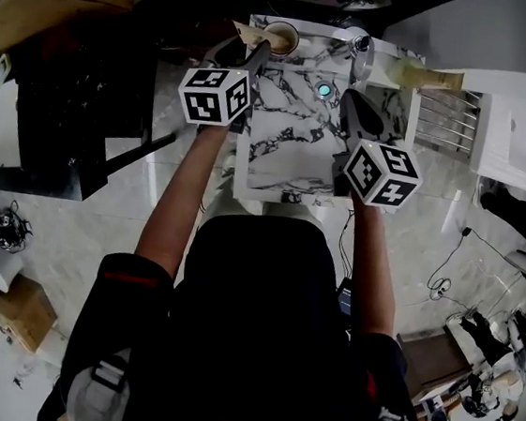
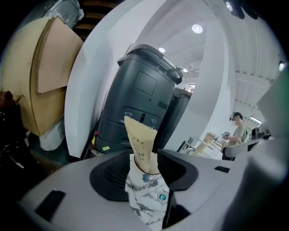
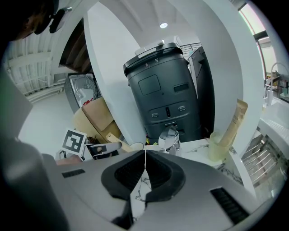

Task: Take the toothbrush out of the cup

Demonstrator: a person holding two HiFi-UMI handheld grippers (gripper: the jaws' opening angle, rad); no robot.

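Left gripper [image 2: 145,166] stood open astride the paper-sleeved toothbrush [image 2: 141,142] in the cup [image 1: 283,37], apparently positioned to pinch it; right gripper [image 3: 145,162] closed, empty.

Left forearm [image 1: 173,209] and right forearm [image 1: 377,265] reach forward. Left gripper [image 1: 258,53] pitched down, jaws wide apart. Right gripper [image 1: 353,102] pitched down, jaws pressed together.

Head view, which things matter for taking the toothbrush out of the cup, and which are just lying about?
For the job: cup; paper-wrapped toothbrush standing in it; left claw, open around the toothbrush.
Lying about: faucet; second cup with its packet; black bin; right claw, shut and empty.
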